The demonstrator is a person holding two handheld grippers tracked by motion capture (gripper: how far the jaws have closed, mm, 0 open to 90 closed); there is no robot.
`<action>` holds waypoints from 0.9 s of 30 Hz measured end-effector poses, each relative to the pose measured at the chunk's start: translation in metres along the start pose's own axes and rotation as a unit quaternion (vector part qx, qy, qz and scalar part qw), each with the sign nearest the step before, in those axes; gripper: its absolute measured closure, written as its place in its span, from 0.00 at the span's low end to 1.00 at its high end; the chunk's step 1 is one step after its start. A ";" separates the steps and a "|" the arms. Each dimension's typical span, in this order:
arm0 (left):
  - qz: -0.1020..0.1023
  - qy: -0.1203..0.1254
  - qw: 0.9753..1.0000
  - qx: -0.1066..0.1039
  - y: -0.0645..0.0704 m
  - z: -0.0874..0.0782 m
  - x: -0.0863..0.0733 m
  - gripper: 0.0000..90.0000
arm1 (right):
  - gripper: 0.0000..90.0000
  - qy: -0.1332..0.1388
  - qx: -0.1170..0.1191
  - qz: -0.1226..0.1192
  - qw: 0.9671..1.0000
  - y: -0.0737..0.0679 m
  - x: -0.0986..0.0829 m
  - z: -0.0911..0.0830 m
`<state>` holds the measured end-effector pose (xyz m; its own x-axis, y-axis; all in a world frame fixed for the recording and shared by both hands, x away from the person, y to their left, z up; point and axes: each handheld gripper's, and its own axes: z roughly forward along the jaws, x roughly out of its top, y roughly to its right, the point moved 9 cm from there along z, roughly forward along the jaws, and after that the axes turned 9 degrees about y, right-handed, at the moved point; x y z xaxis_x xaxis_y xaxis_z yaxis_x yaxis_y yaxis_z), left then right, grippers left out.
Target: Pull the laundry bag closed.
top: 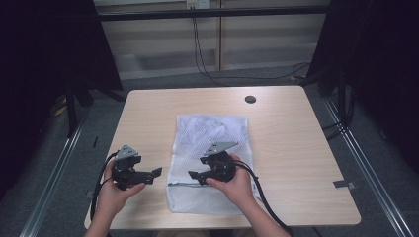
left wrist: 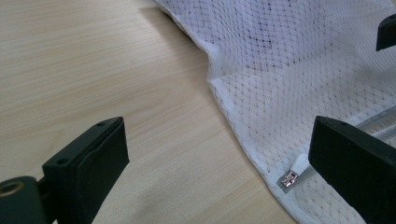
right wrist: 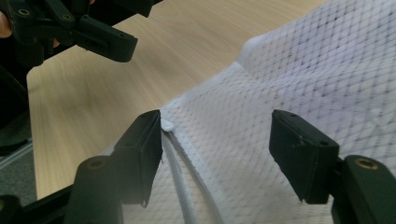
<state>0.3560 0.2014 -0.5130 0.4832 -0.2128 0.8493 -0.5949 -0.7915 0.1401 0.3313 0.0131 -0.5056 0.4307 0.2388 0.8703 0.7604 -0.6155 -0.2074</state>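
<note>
We see a white mesh laundry bag mid-table, long axis near-to-far, zipper crossing its near end. Our left gripper and right gripper both gape, holding nothing. No writing shows.

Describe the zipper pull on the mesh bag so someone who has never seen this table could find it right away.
Start at the wooden table and find the white mesh laundry bag lying flat on it. A zipper crosses the bag near the person's end. The zipper pull sits at its left end by the bag's edge: a small silver metal slider with a white tab, unlike the soft netting around it.
</note>
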 end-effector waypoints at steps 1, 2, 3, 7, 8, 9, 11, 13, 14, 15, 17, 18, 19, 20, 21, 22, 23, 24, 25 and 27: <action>0.001 -0.002 1.000 -0.001 0.000 0.000 0.000 0.05 | 0.39 -0.001 0.001 0.004 1.000 -0.001 0.000 0.001; 0.002 -0.002 1.000 -0.001 -0.001 -0.001 0.000 0.05 | 0.40 -0.001 0.001 0.008 1.000 -0.001 -0.001 0.003; 0.000 -0.002 1.000 -0.002 0.000 -0.001 -0.001 0.05 | 0.41 -0.002 0.003 0.010 1.000 -0.002 -0.001 0.004; 0.003 -0.005 1.000 0.000 0.000 -0.001 -0.002 0.05 | 0.44 -0.008 0.005 0.024 1.000 -0.005 -0.004 0.010; 0.000 -0.003 1.000 0.000 0.001 0.000 -0.002 0.05 | 0.44 -0.011 0.007 0.034 0.999 -0.006 -0.005 0.011; 0.000 -0.004 1.000 -0.001 0.001 -0.001 -0.002 0.05 | 0.45 -0.012 0.006 0.040 0.999 -0.007 -0.006 0.013; -0.001 -0.003 1.000 0.000 0.000 -0.001 -0.002 0.05 | 0.45 -0.013 0.010 0.048 0.999 -0.009 -0.006 0.015; 0.000 -0.004 1.000 0.000 0.000 -0.002 -0.002 0.05 | 0.46 -0.012 0.013 0.058 0.998 -0.010 -0.007 0.018; 0.001 -0.005 1.000 -0.001 -0.001 -0.002 -0.002 0.05 | 0.46 -0.014 0.014 0.064 0.998 -0.011 -0.007 0.019; 0.001 -0.005 1.000 -0.001 -0.001 -0.002 -0.002 0.05 | 0.46 -0.014 0.014 0.064 0.998 -0.011 -0.007 0.019; 0.000 -0.006 1.000 -0.001 -0.001 -0.002 -0.003 0.05 | 0.47 -0.016 0.013 0.080 0.997 -0.012 -0.008 0.022; -0.001 -0.006 1.000 -0.001 -0.001 -0.002 -0.003 0.05 | 0.47 -0.015 0.017 0.085 0.996 -0.013 -0.008 0.023; 0.000 -0.007 1.000 -0.001 -0.001 -0.002 -0.003 0.05 | 0.48 -0.014 0.018 0.090 0.996 -0.014 -0.008 0.024; -0.002 -0.005 1.000 0.001 -0.001 -0.002 -0.003 0.05 | 0.48 -0.015 0.016 0.094 0.995 -0.014 -0.008 0.025; -0.001 -0.006 1.000 0.001 -0.001 -0.002 -0.003 0.05 | 0.49 -0.015 0.018 0.098 0.995 -0.015 -0.008 0.026; -0.001 -0.006 1.000 0.001 -0.001 -0.002 -0.003 0.05 | 0.50 -0.014 0.019 0.106 0.994 -0.016 -0.009 0.028; -0.001 -0.006 1.000 0.001 -0.001 -0.003 -0.003 0.05 | 0.50 -0.015 0.021 0.110 0.994 -0.016 -0.009 0.028; -0.001 -0.006 1.000 0.001 -0.001 -0.003 -0.003 0.05 | 0.51 -0.016 0.021 0.112 0.993 -0.016 -0.009 0.030; -0.001 -0.006 1.000 0.001 -0.001 -0.003 -0.004 0.05 | 0.51 -0.016 0.021 0.114 0.993 -0.017 -0.010 0.031; -0.002 -0.006 1.000 0.000 -0.001 -0.003 -0.004 0.05 | 0.51 -0.017 0.023 0.122 0.992 -0.018 -0.010 0.033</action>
<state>0.3530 0.2044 -0.5148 0.4926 -0.2165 0.8429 -0.5936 -0.7919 0.1435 0.3288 0.0464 -0.5254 0.6194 0.1126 0.7769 0.6528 -0.6237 -0.4300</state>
